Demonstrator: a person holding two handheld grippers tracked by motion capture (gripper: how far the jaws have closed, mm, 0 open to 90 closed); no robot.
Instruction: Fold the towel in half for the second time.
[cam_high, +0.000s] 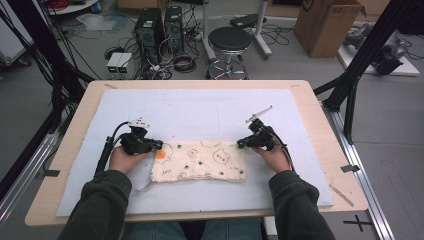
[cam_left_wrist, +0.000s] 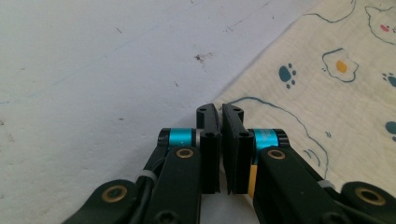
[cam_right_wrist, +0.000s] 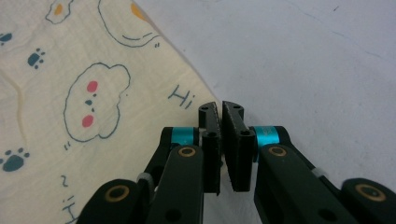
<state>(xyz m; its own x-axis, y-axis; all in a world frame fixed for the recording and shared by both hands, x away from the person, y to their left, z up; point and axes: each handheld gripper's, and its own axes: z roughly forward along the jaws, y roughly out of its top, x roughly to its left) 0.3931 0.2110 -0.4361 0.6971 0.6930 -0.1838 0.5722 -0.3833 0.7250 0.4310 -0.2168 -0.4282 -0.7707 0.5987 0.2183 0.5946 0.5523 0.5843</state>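
- Two grippers sit at the far corners of a folded cloth (cam_high: 200, 161) on a white mat (cam_high: 200, 107) that covers the table (cam_high: 65, 165).
- Cloth: cream, printed with eggs, paws and bears, lying flat near the person's edge of the mat, long side running left to right.
- Left gripper (cam_high: 157, 145): at the cloth's far left corner. In the left gripper view (cam_left_wrist: 220, 112) its jaws are drawn together with only a thin slit between them, and the cloth's edge (cam_left_wrist: 327, 93) runs into them from the right. The tips rest right at that edge; whether fabric is pinched between the pads I cannot tell.
- Right gripper (cam_high: 240, 143): at the cloth's far right corner. In the right gripper view (cam_right_wrist: 221, 109) the jaws are likewise closed to a narrow slit, with the cloth's corner (cam_right_wrist: 93, 93) reaching them from the left, beside a printed "Hi". A pinch on the fabric is not clear here either.
- Left hand (cam_high: 125, 159) and right hand (cam_high: 274, 157) grasp the gripper bodies, dark sleeves coming in from the bottom of the high view.
- Beyond the table, on the floor, stand a round stool (cam_high: 229, 40) and a cardboard box (cam_high: 325, 25).
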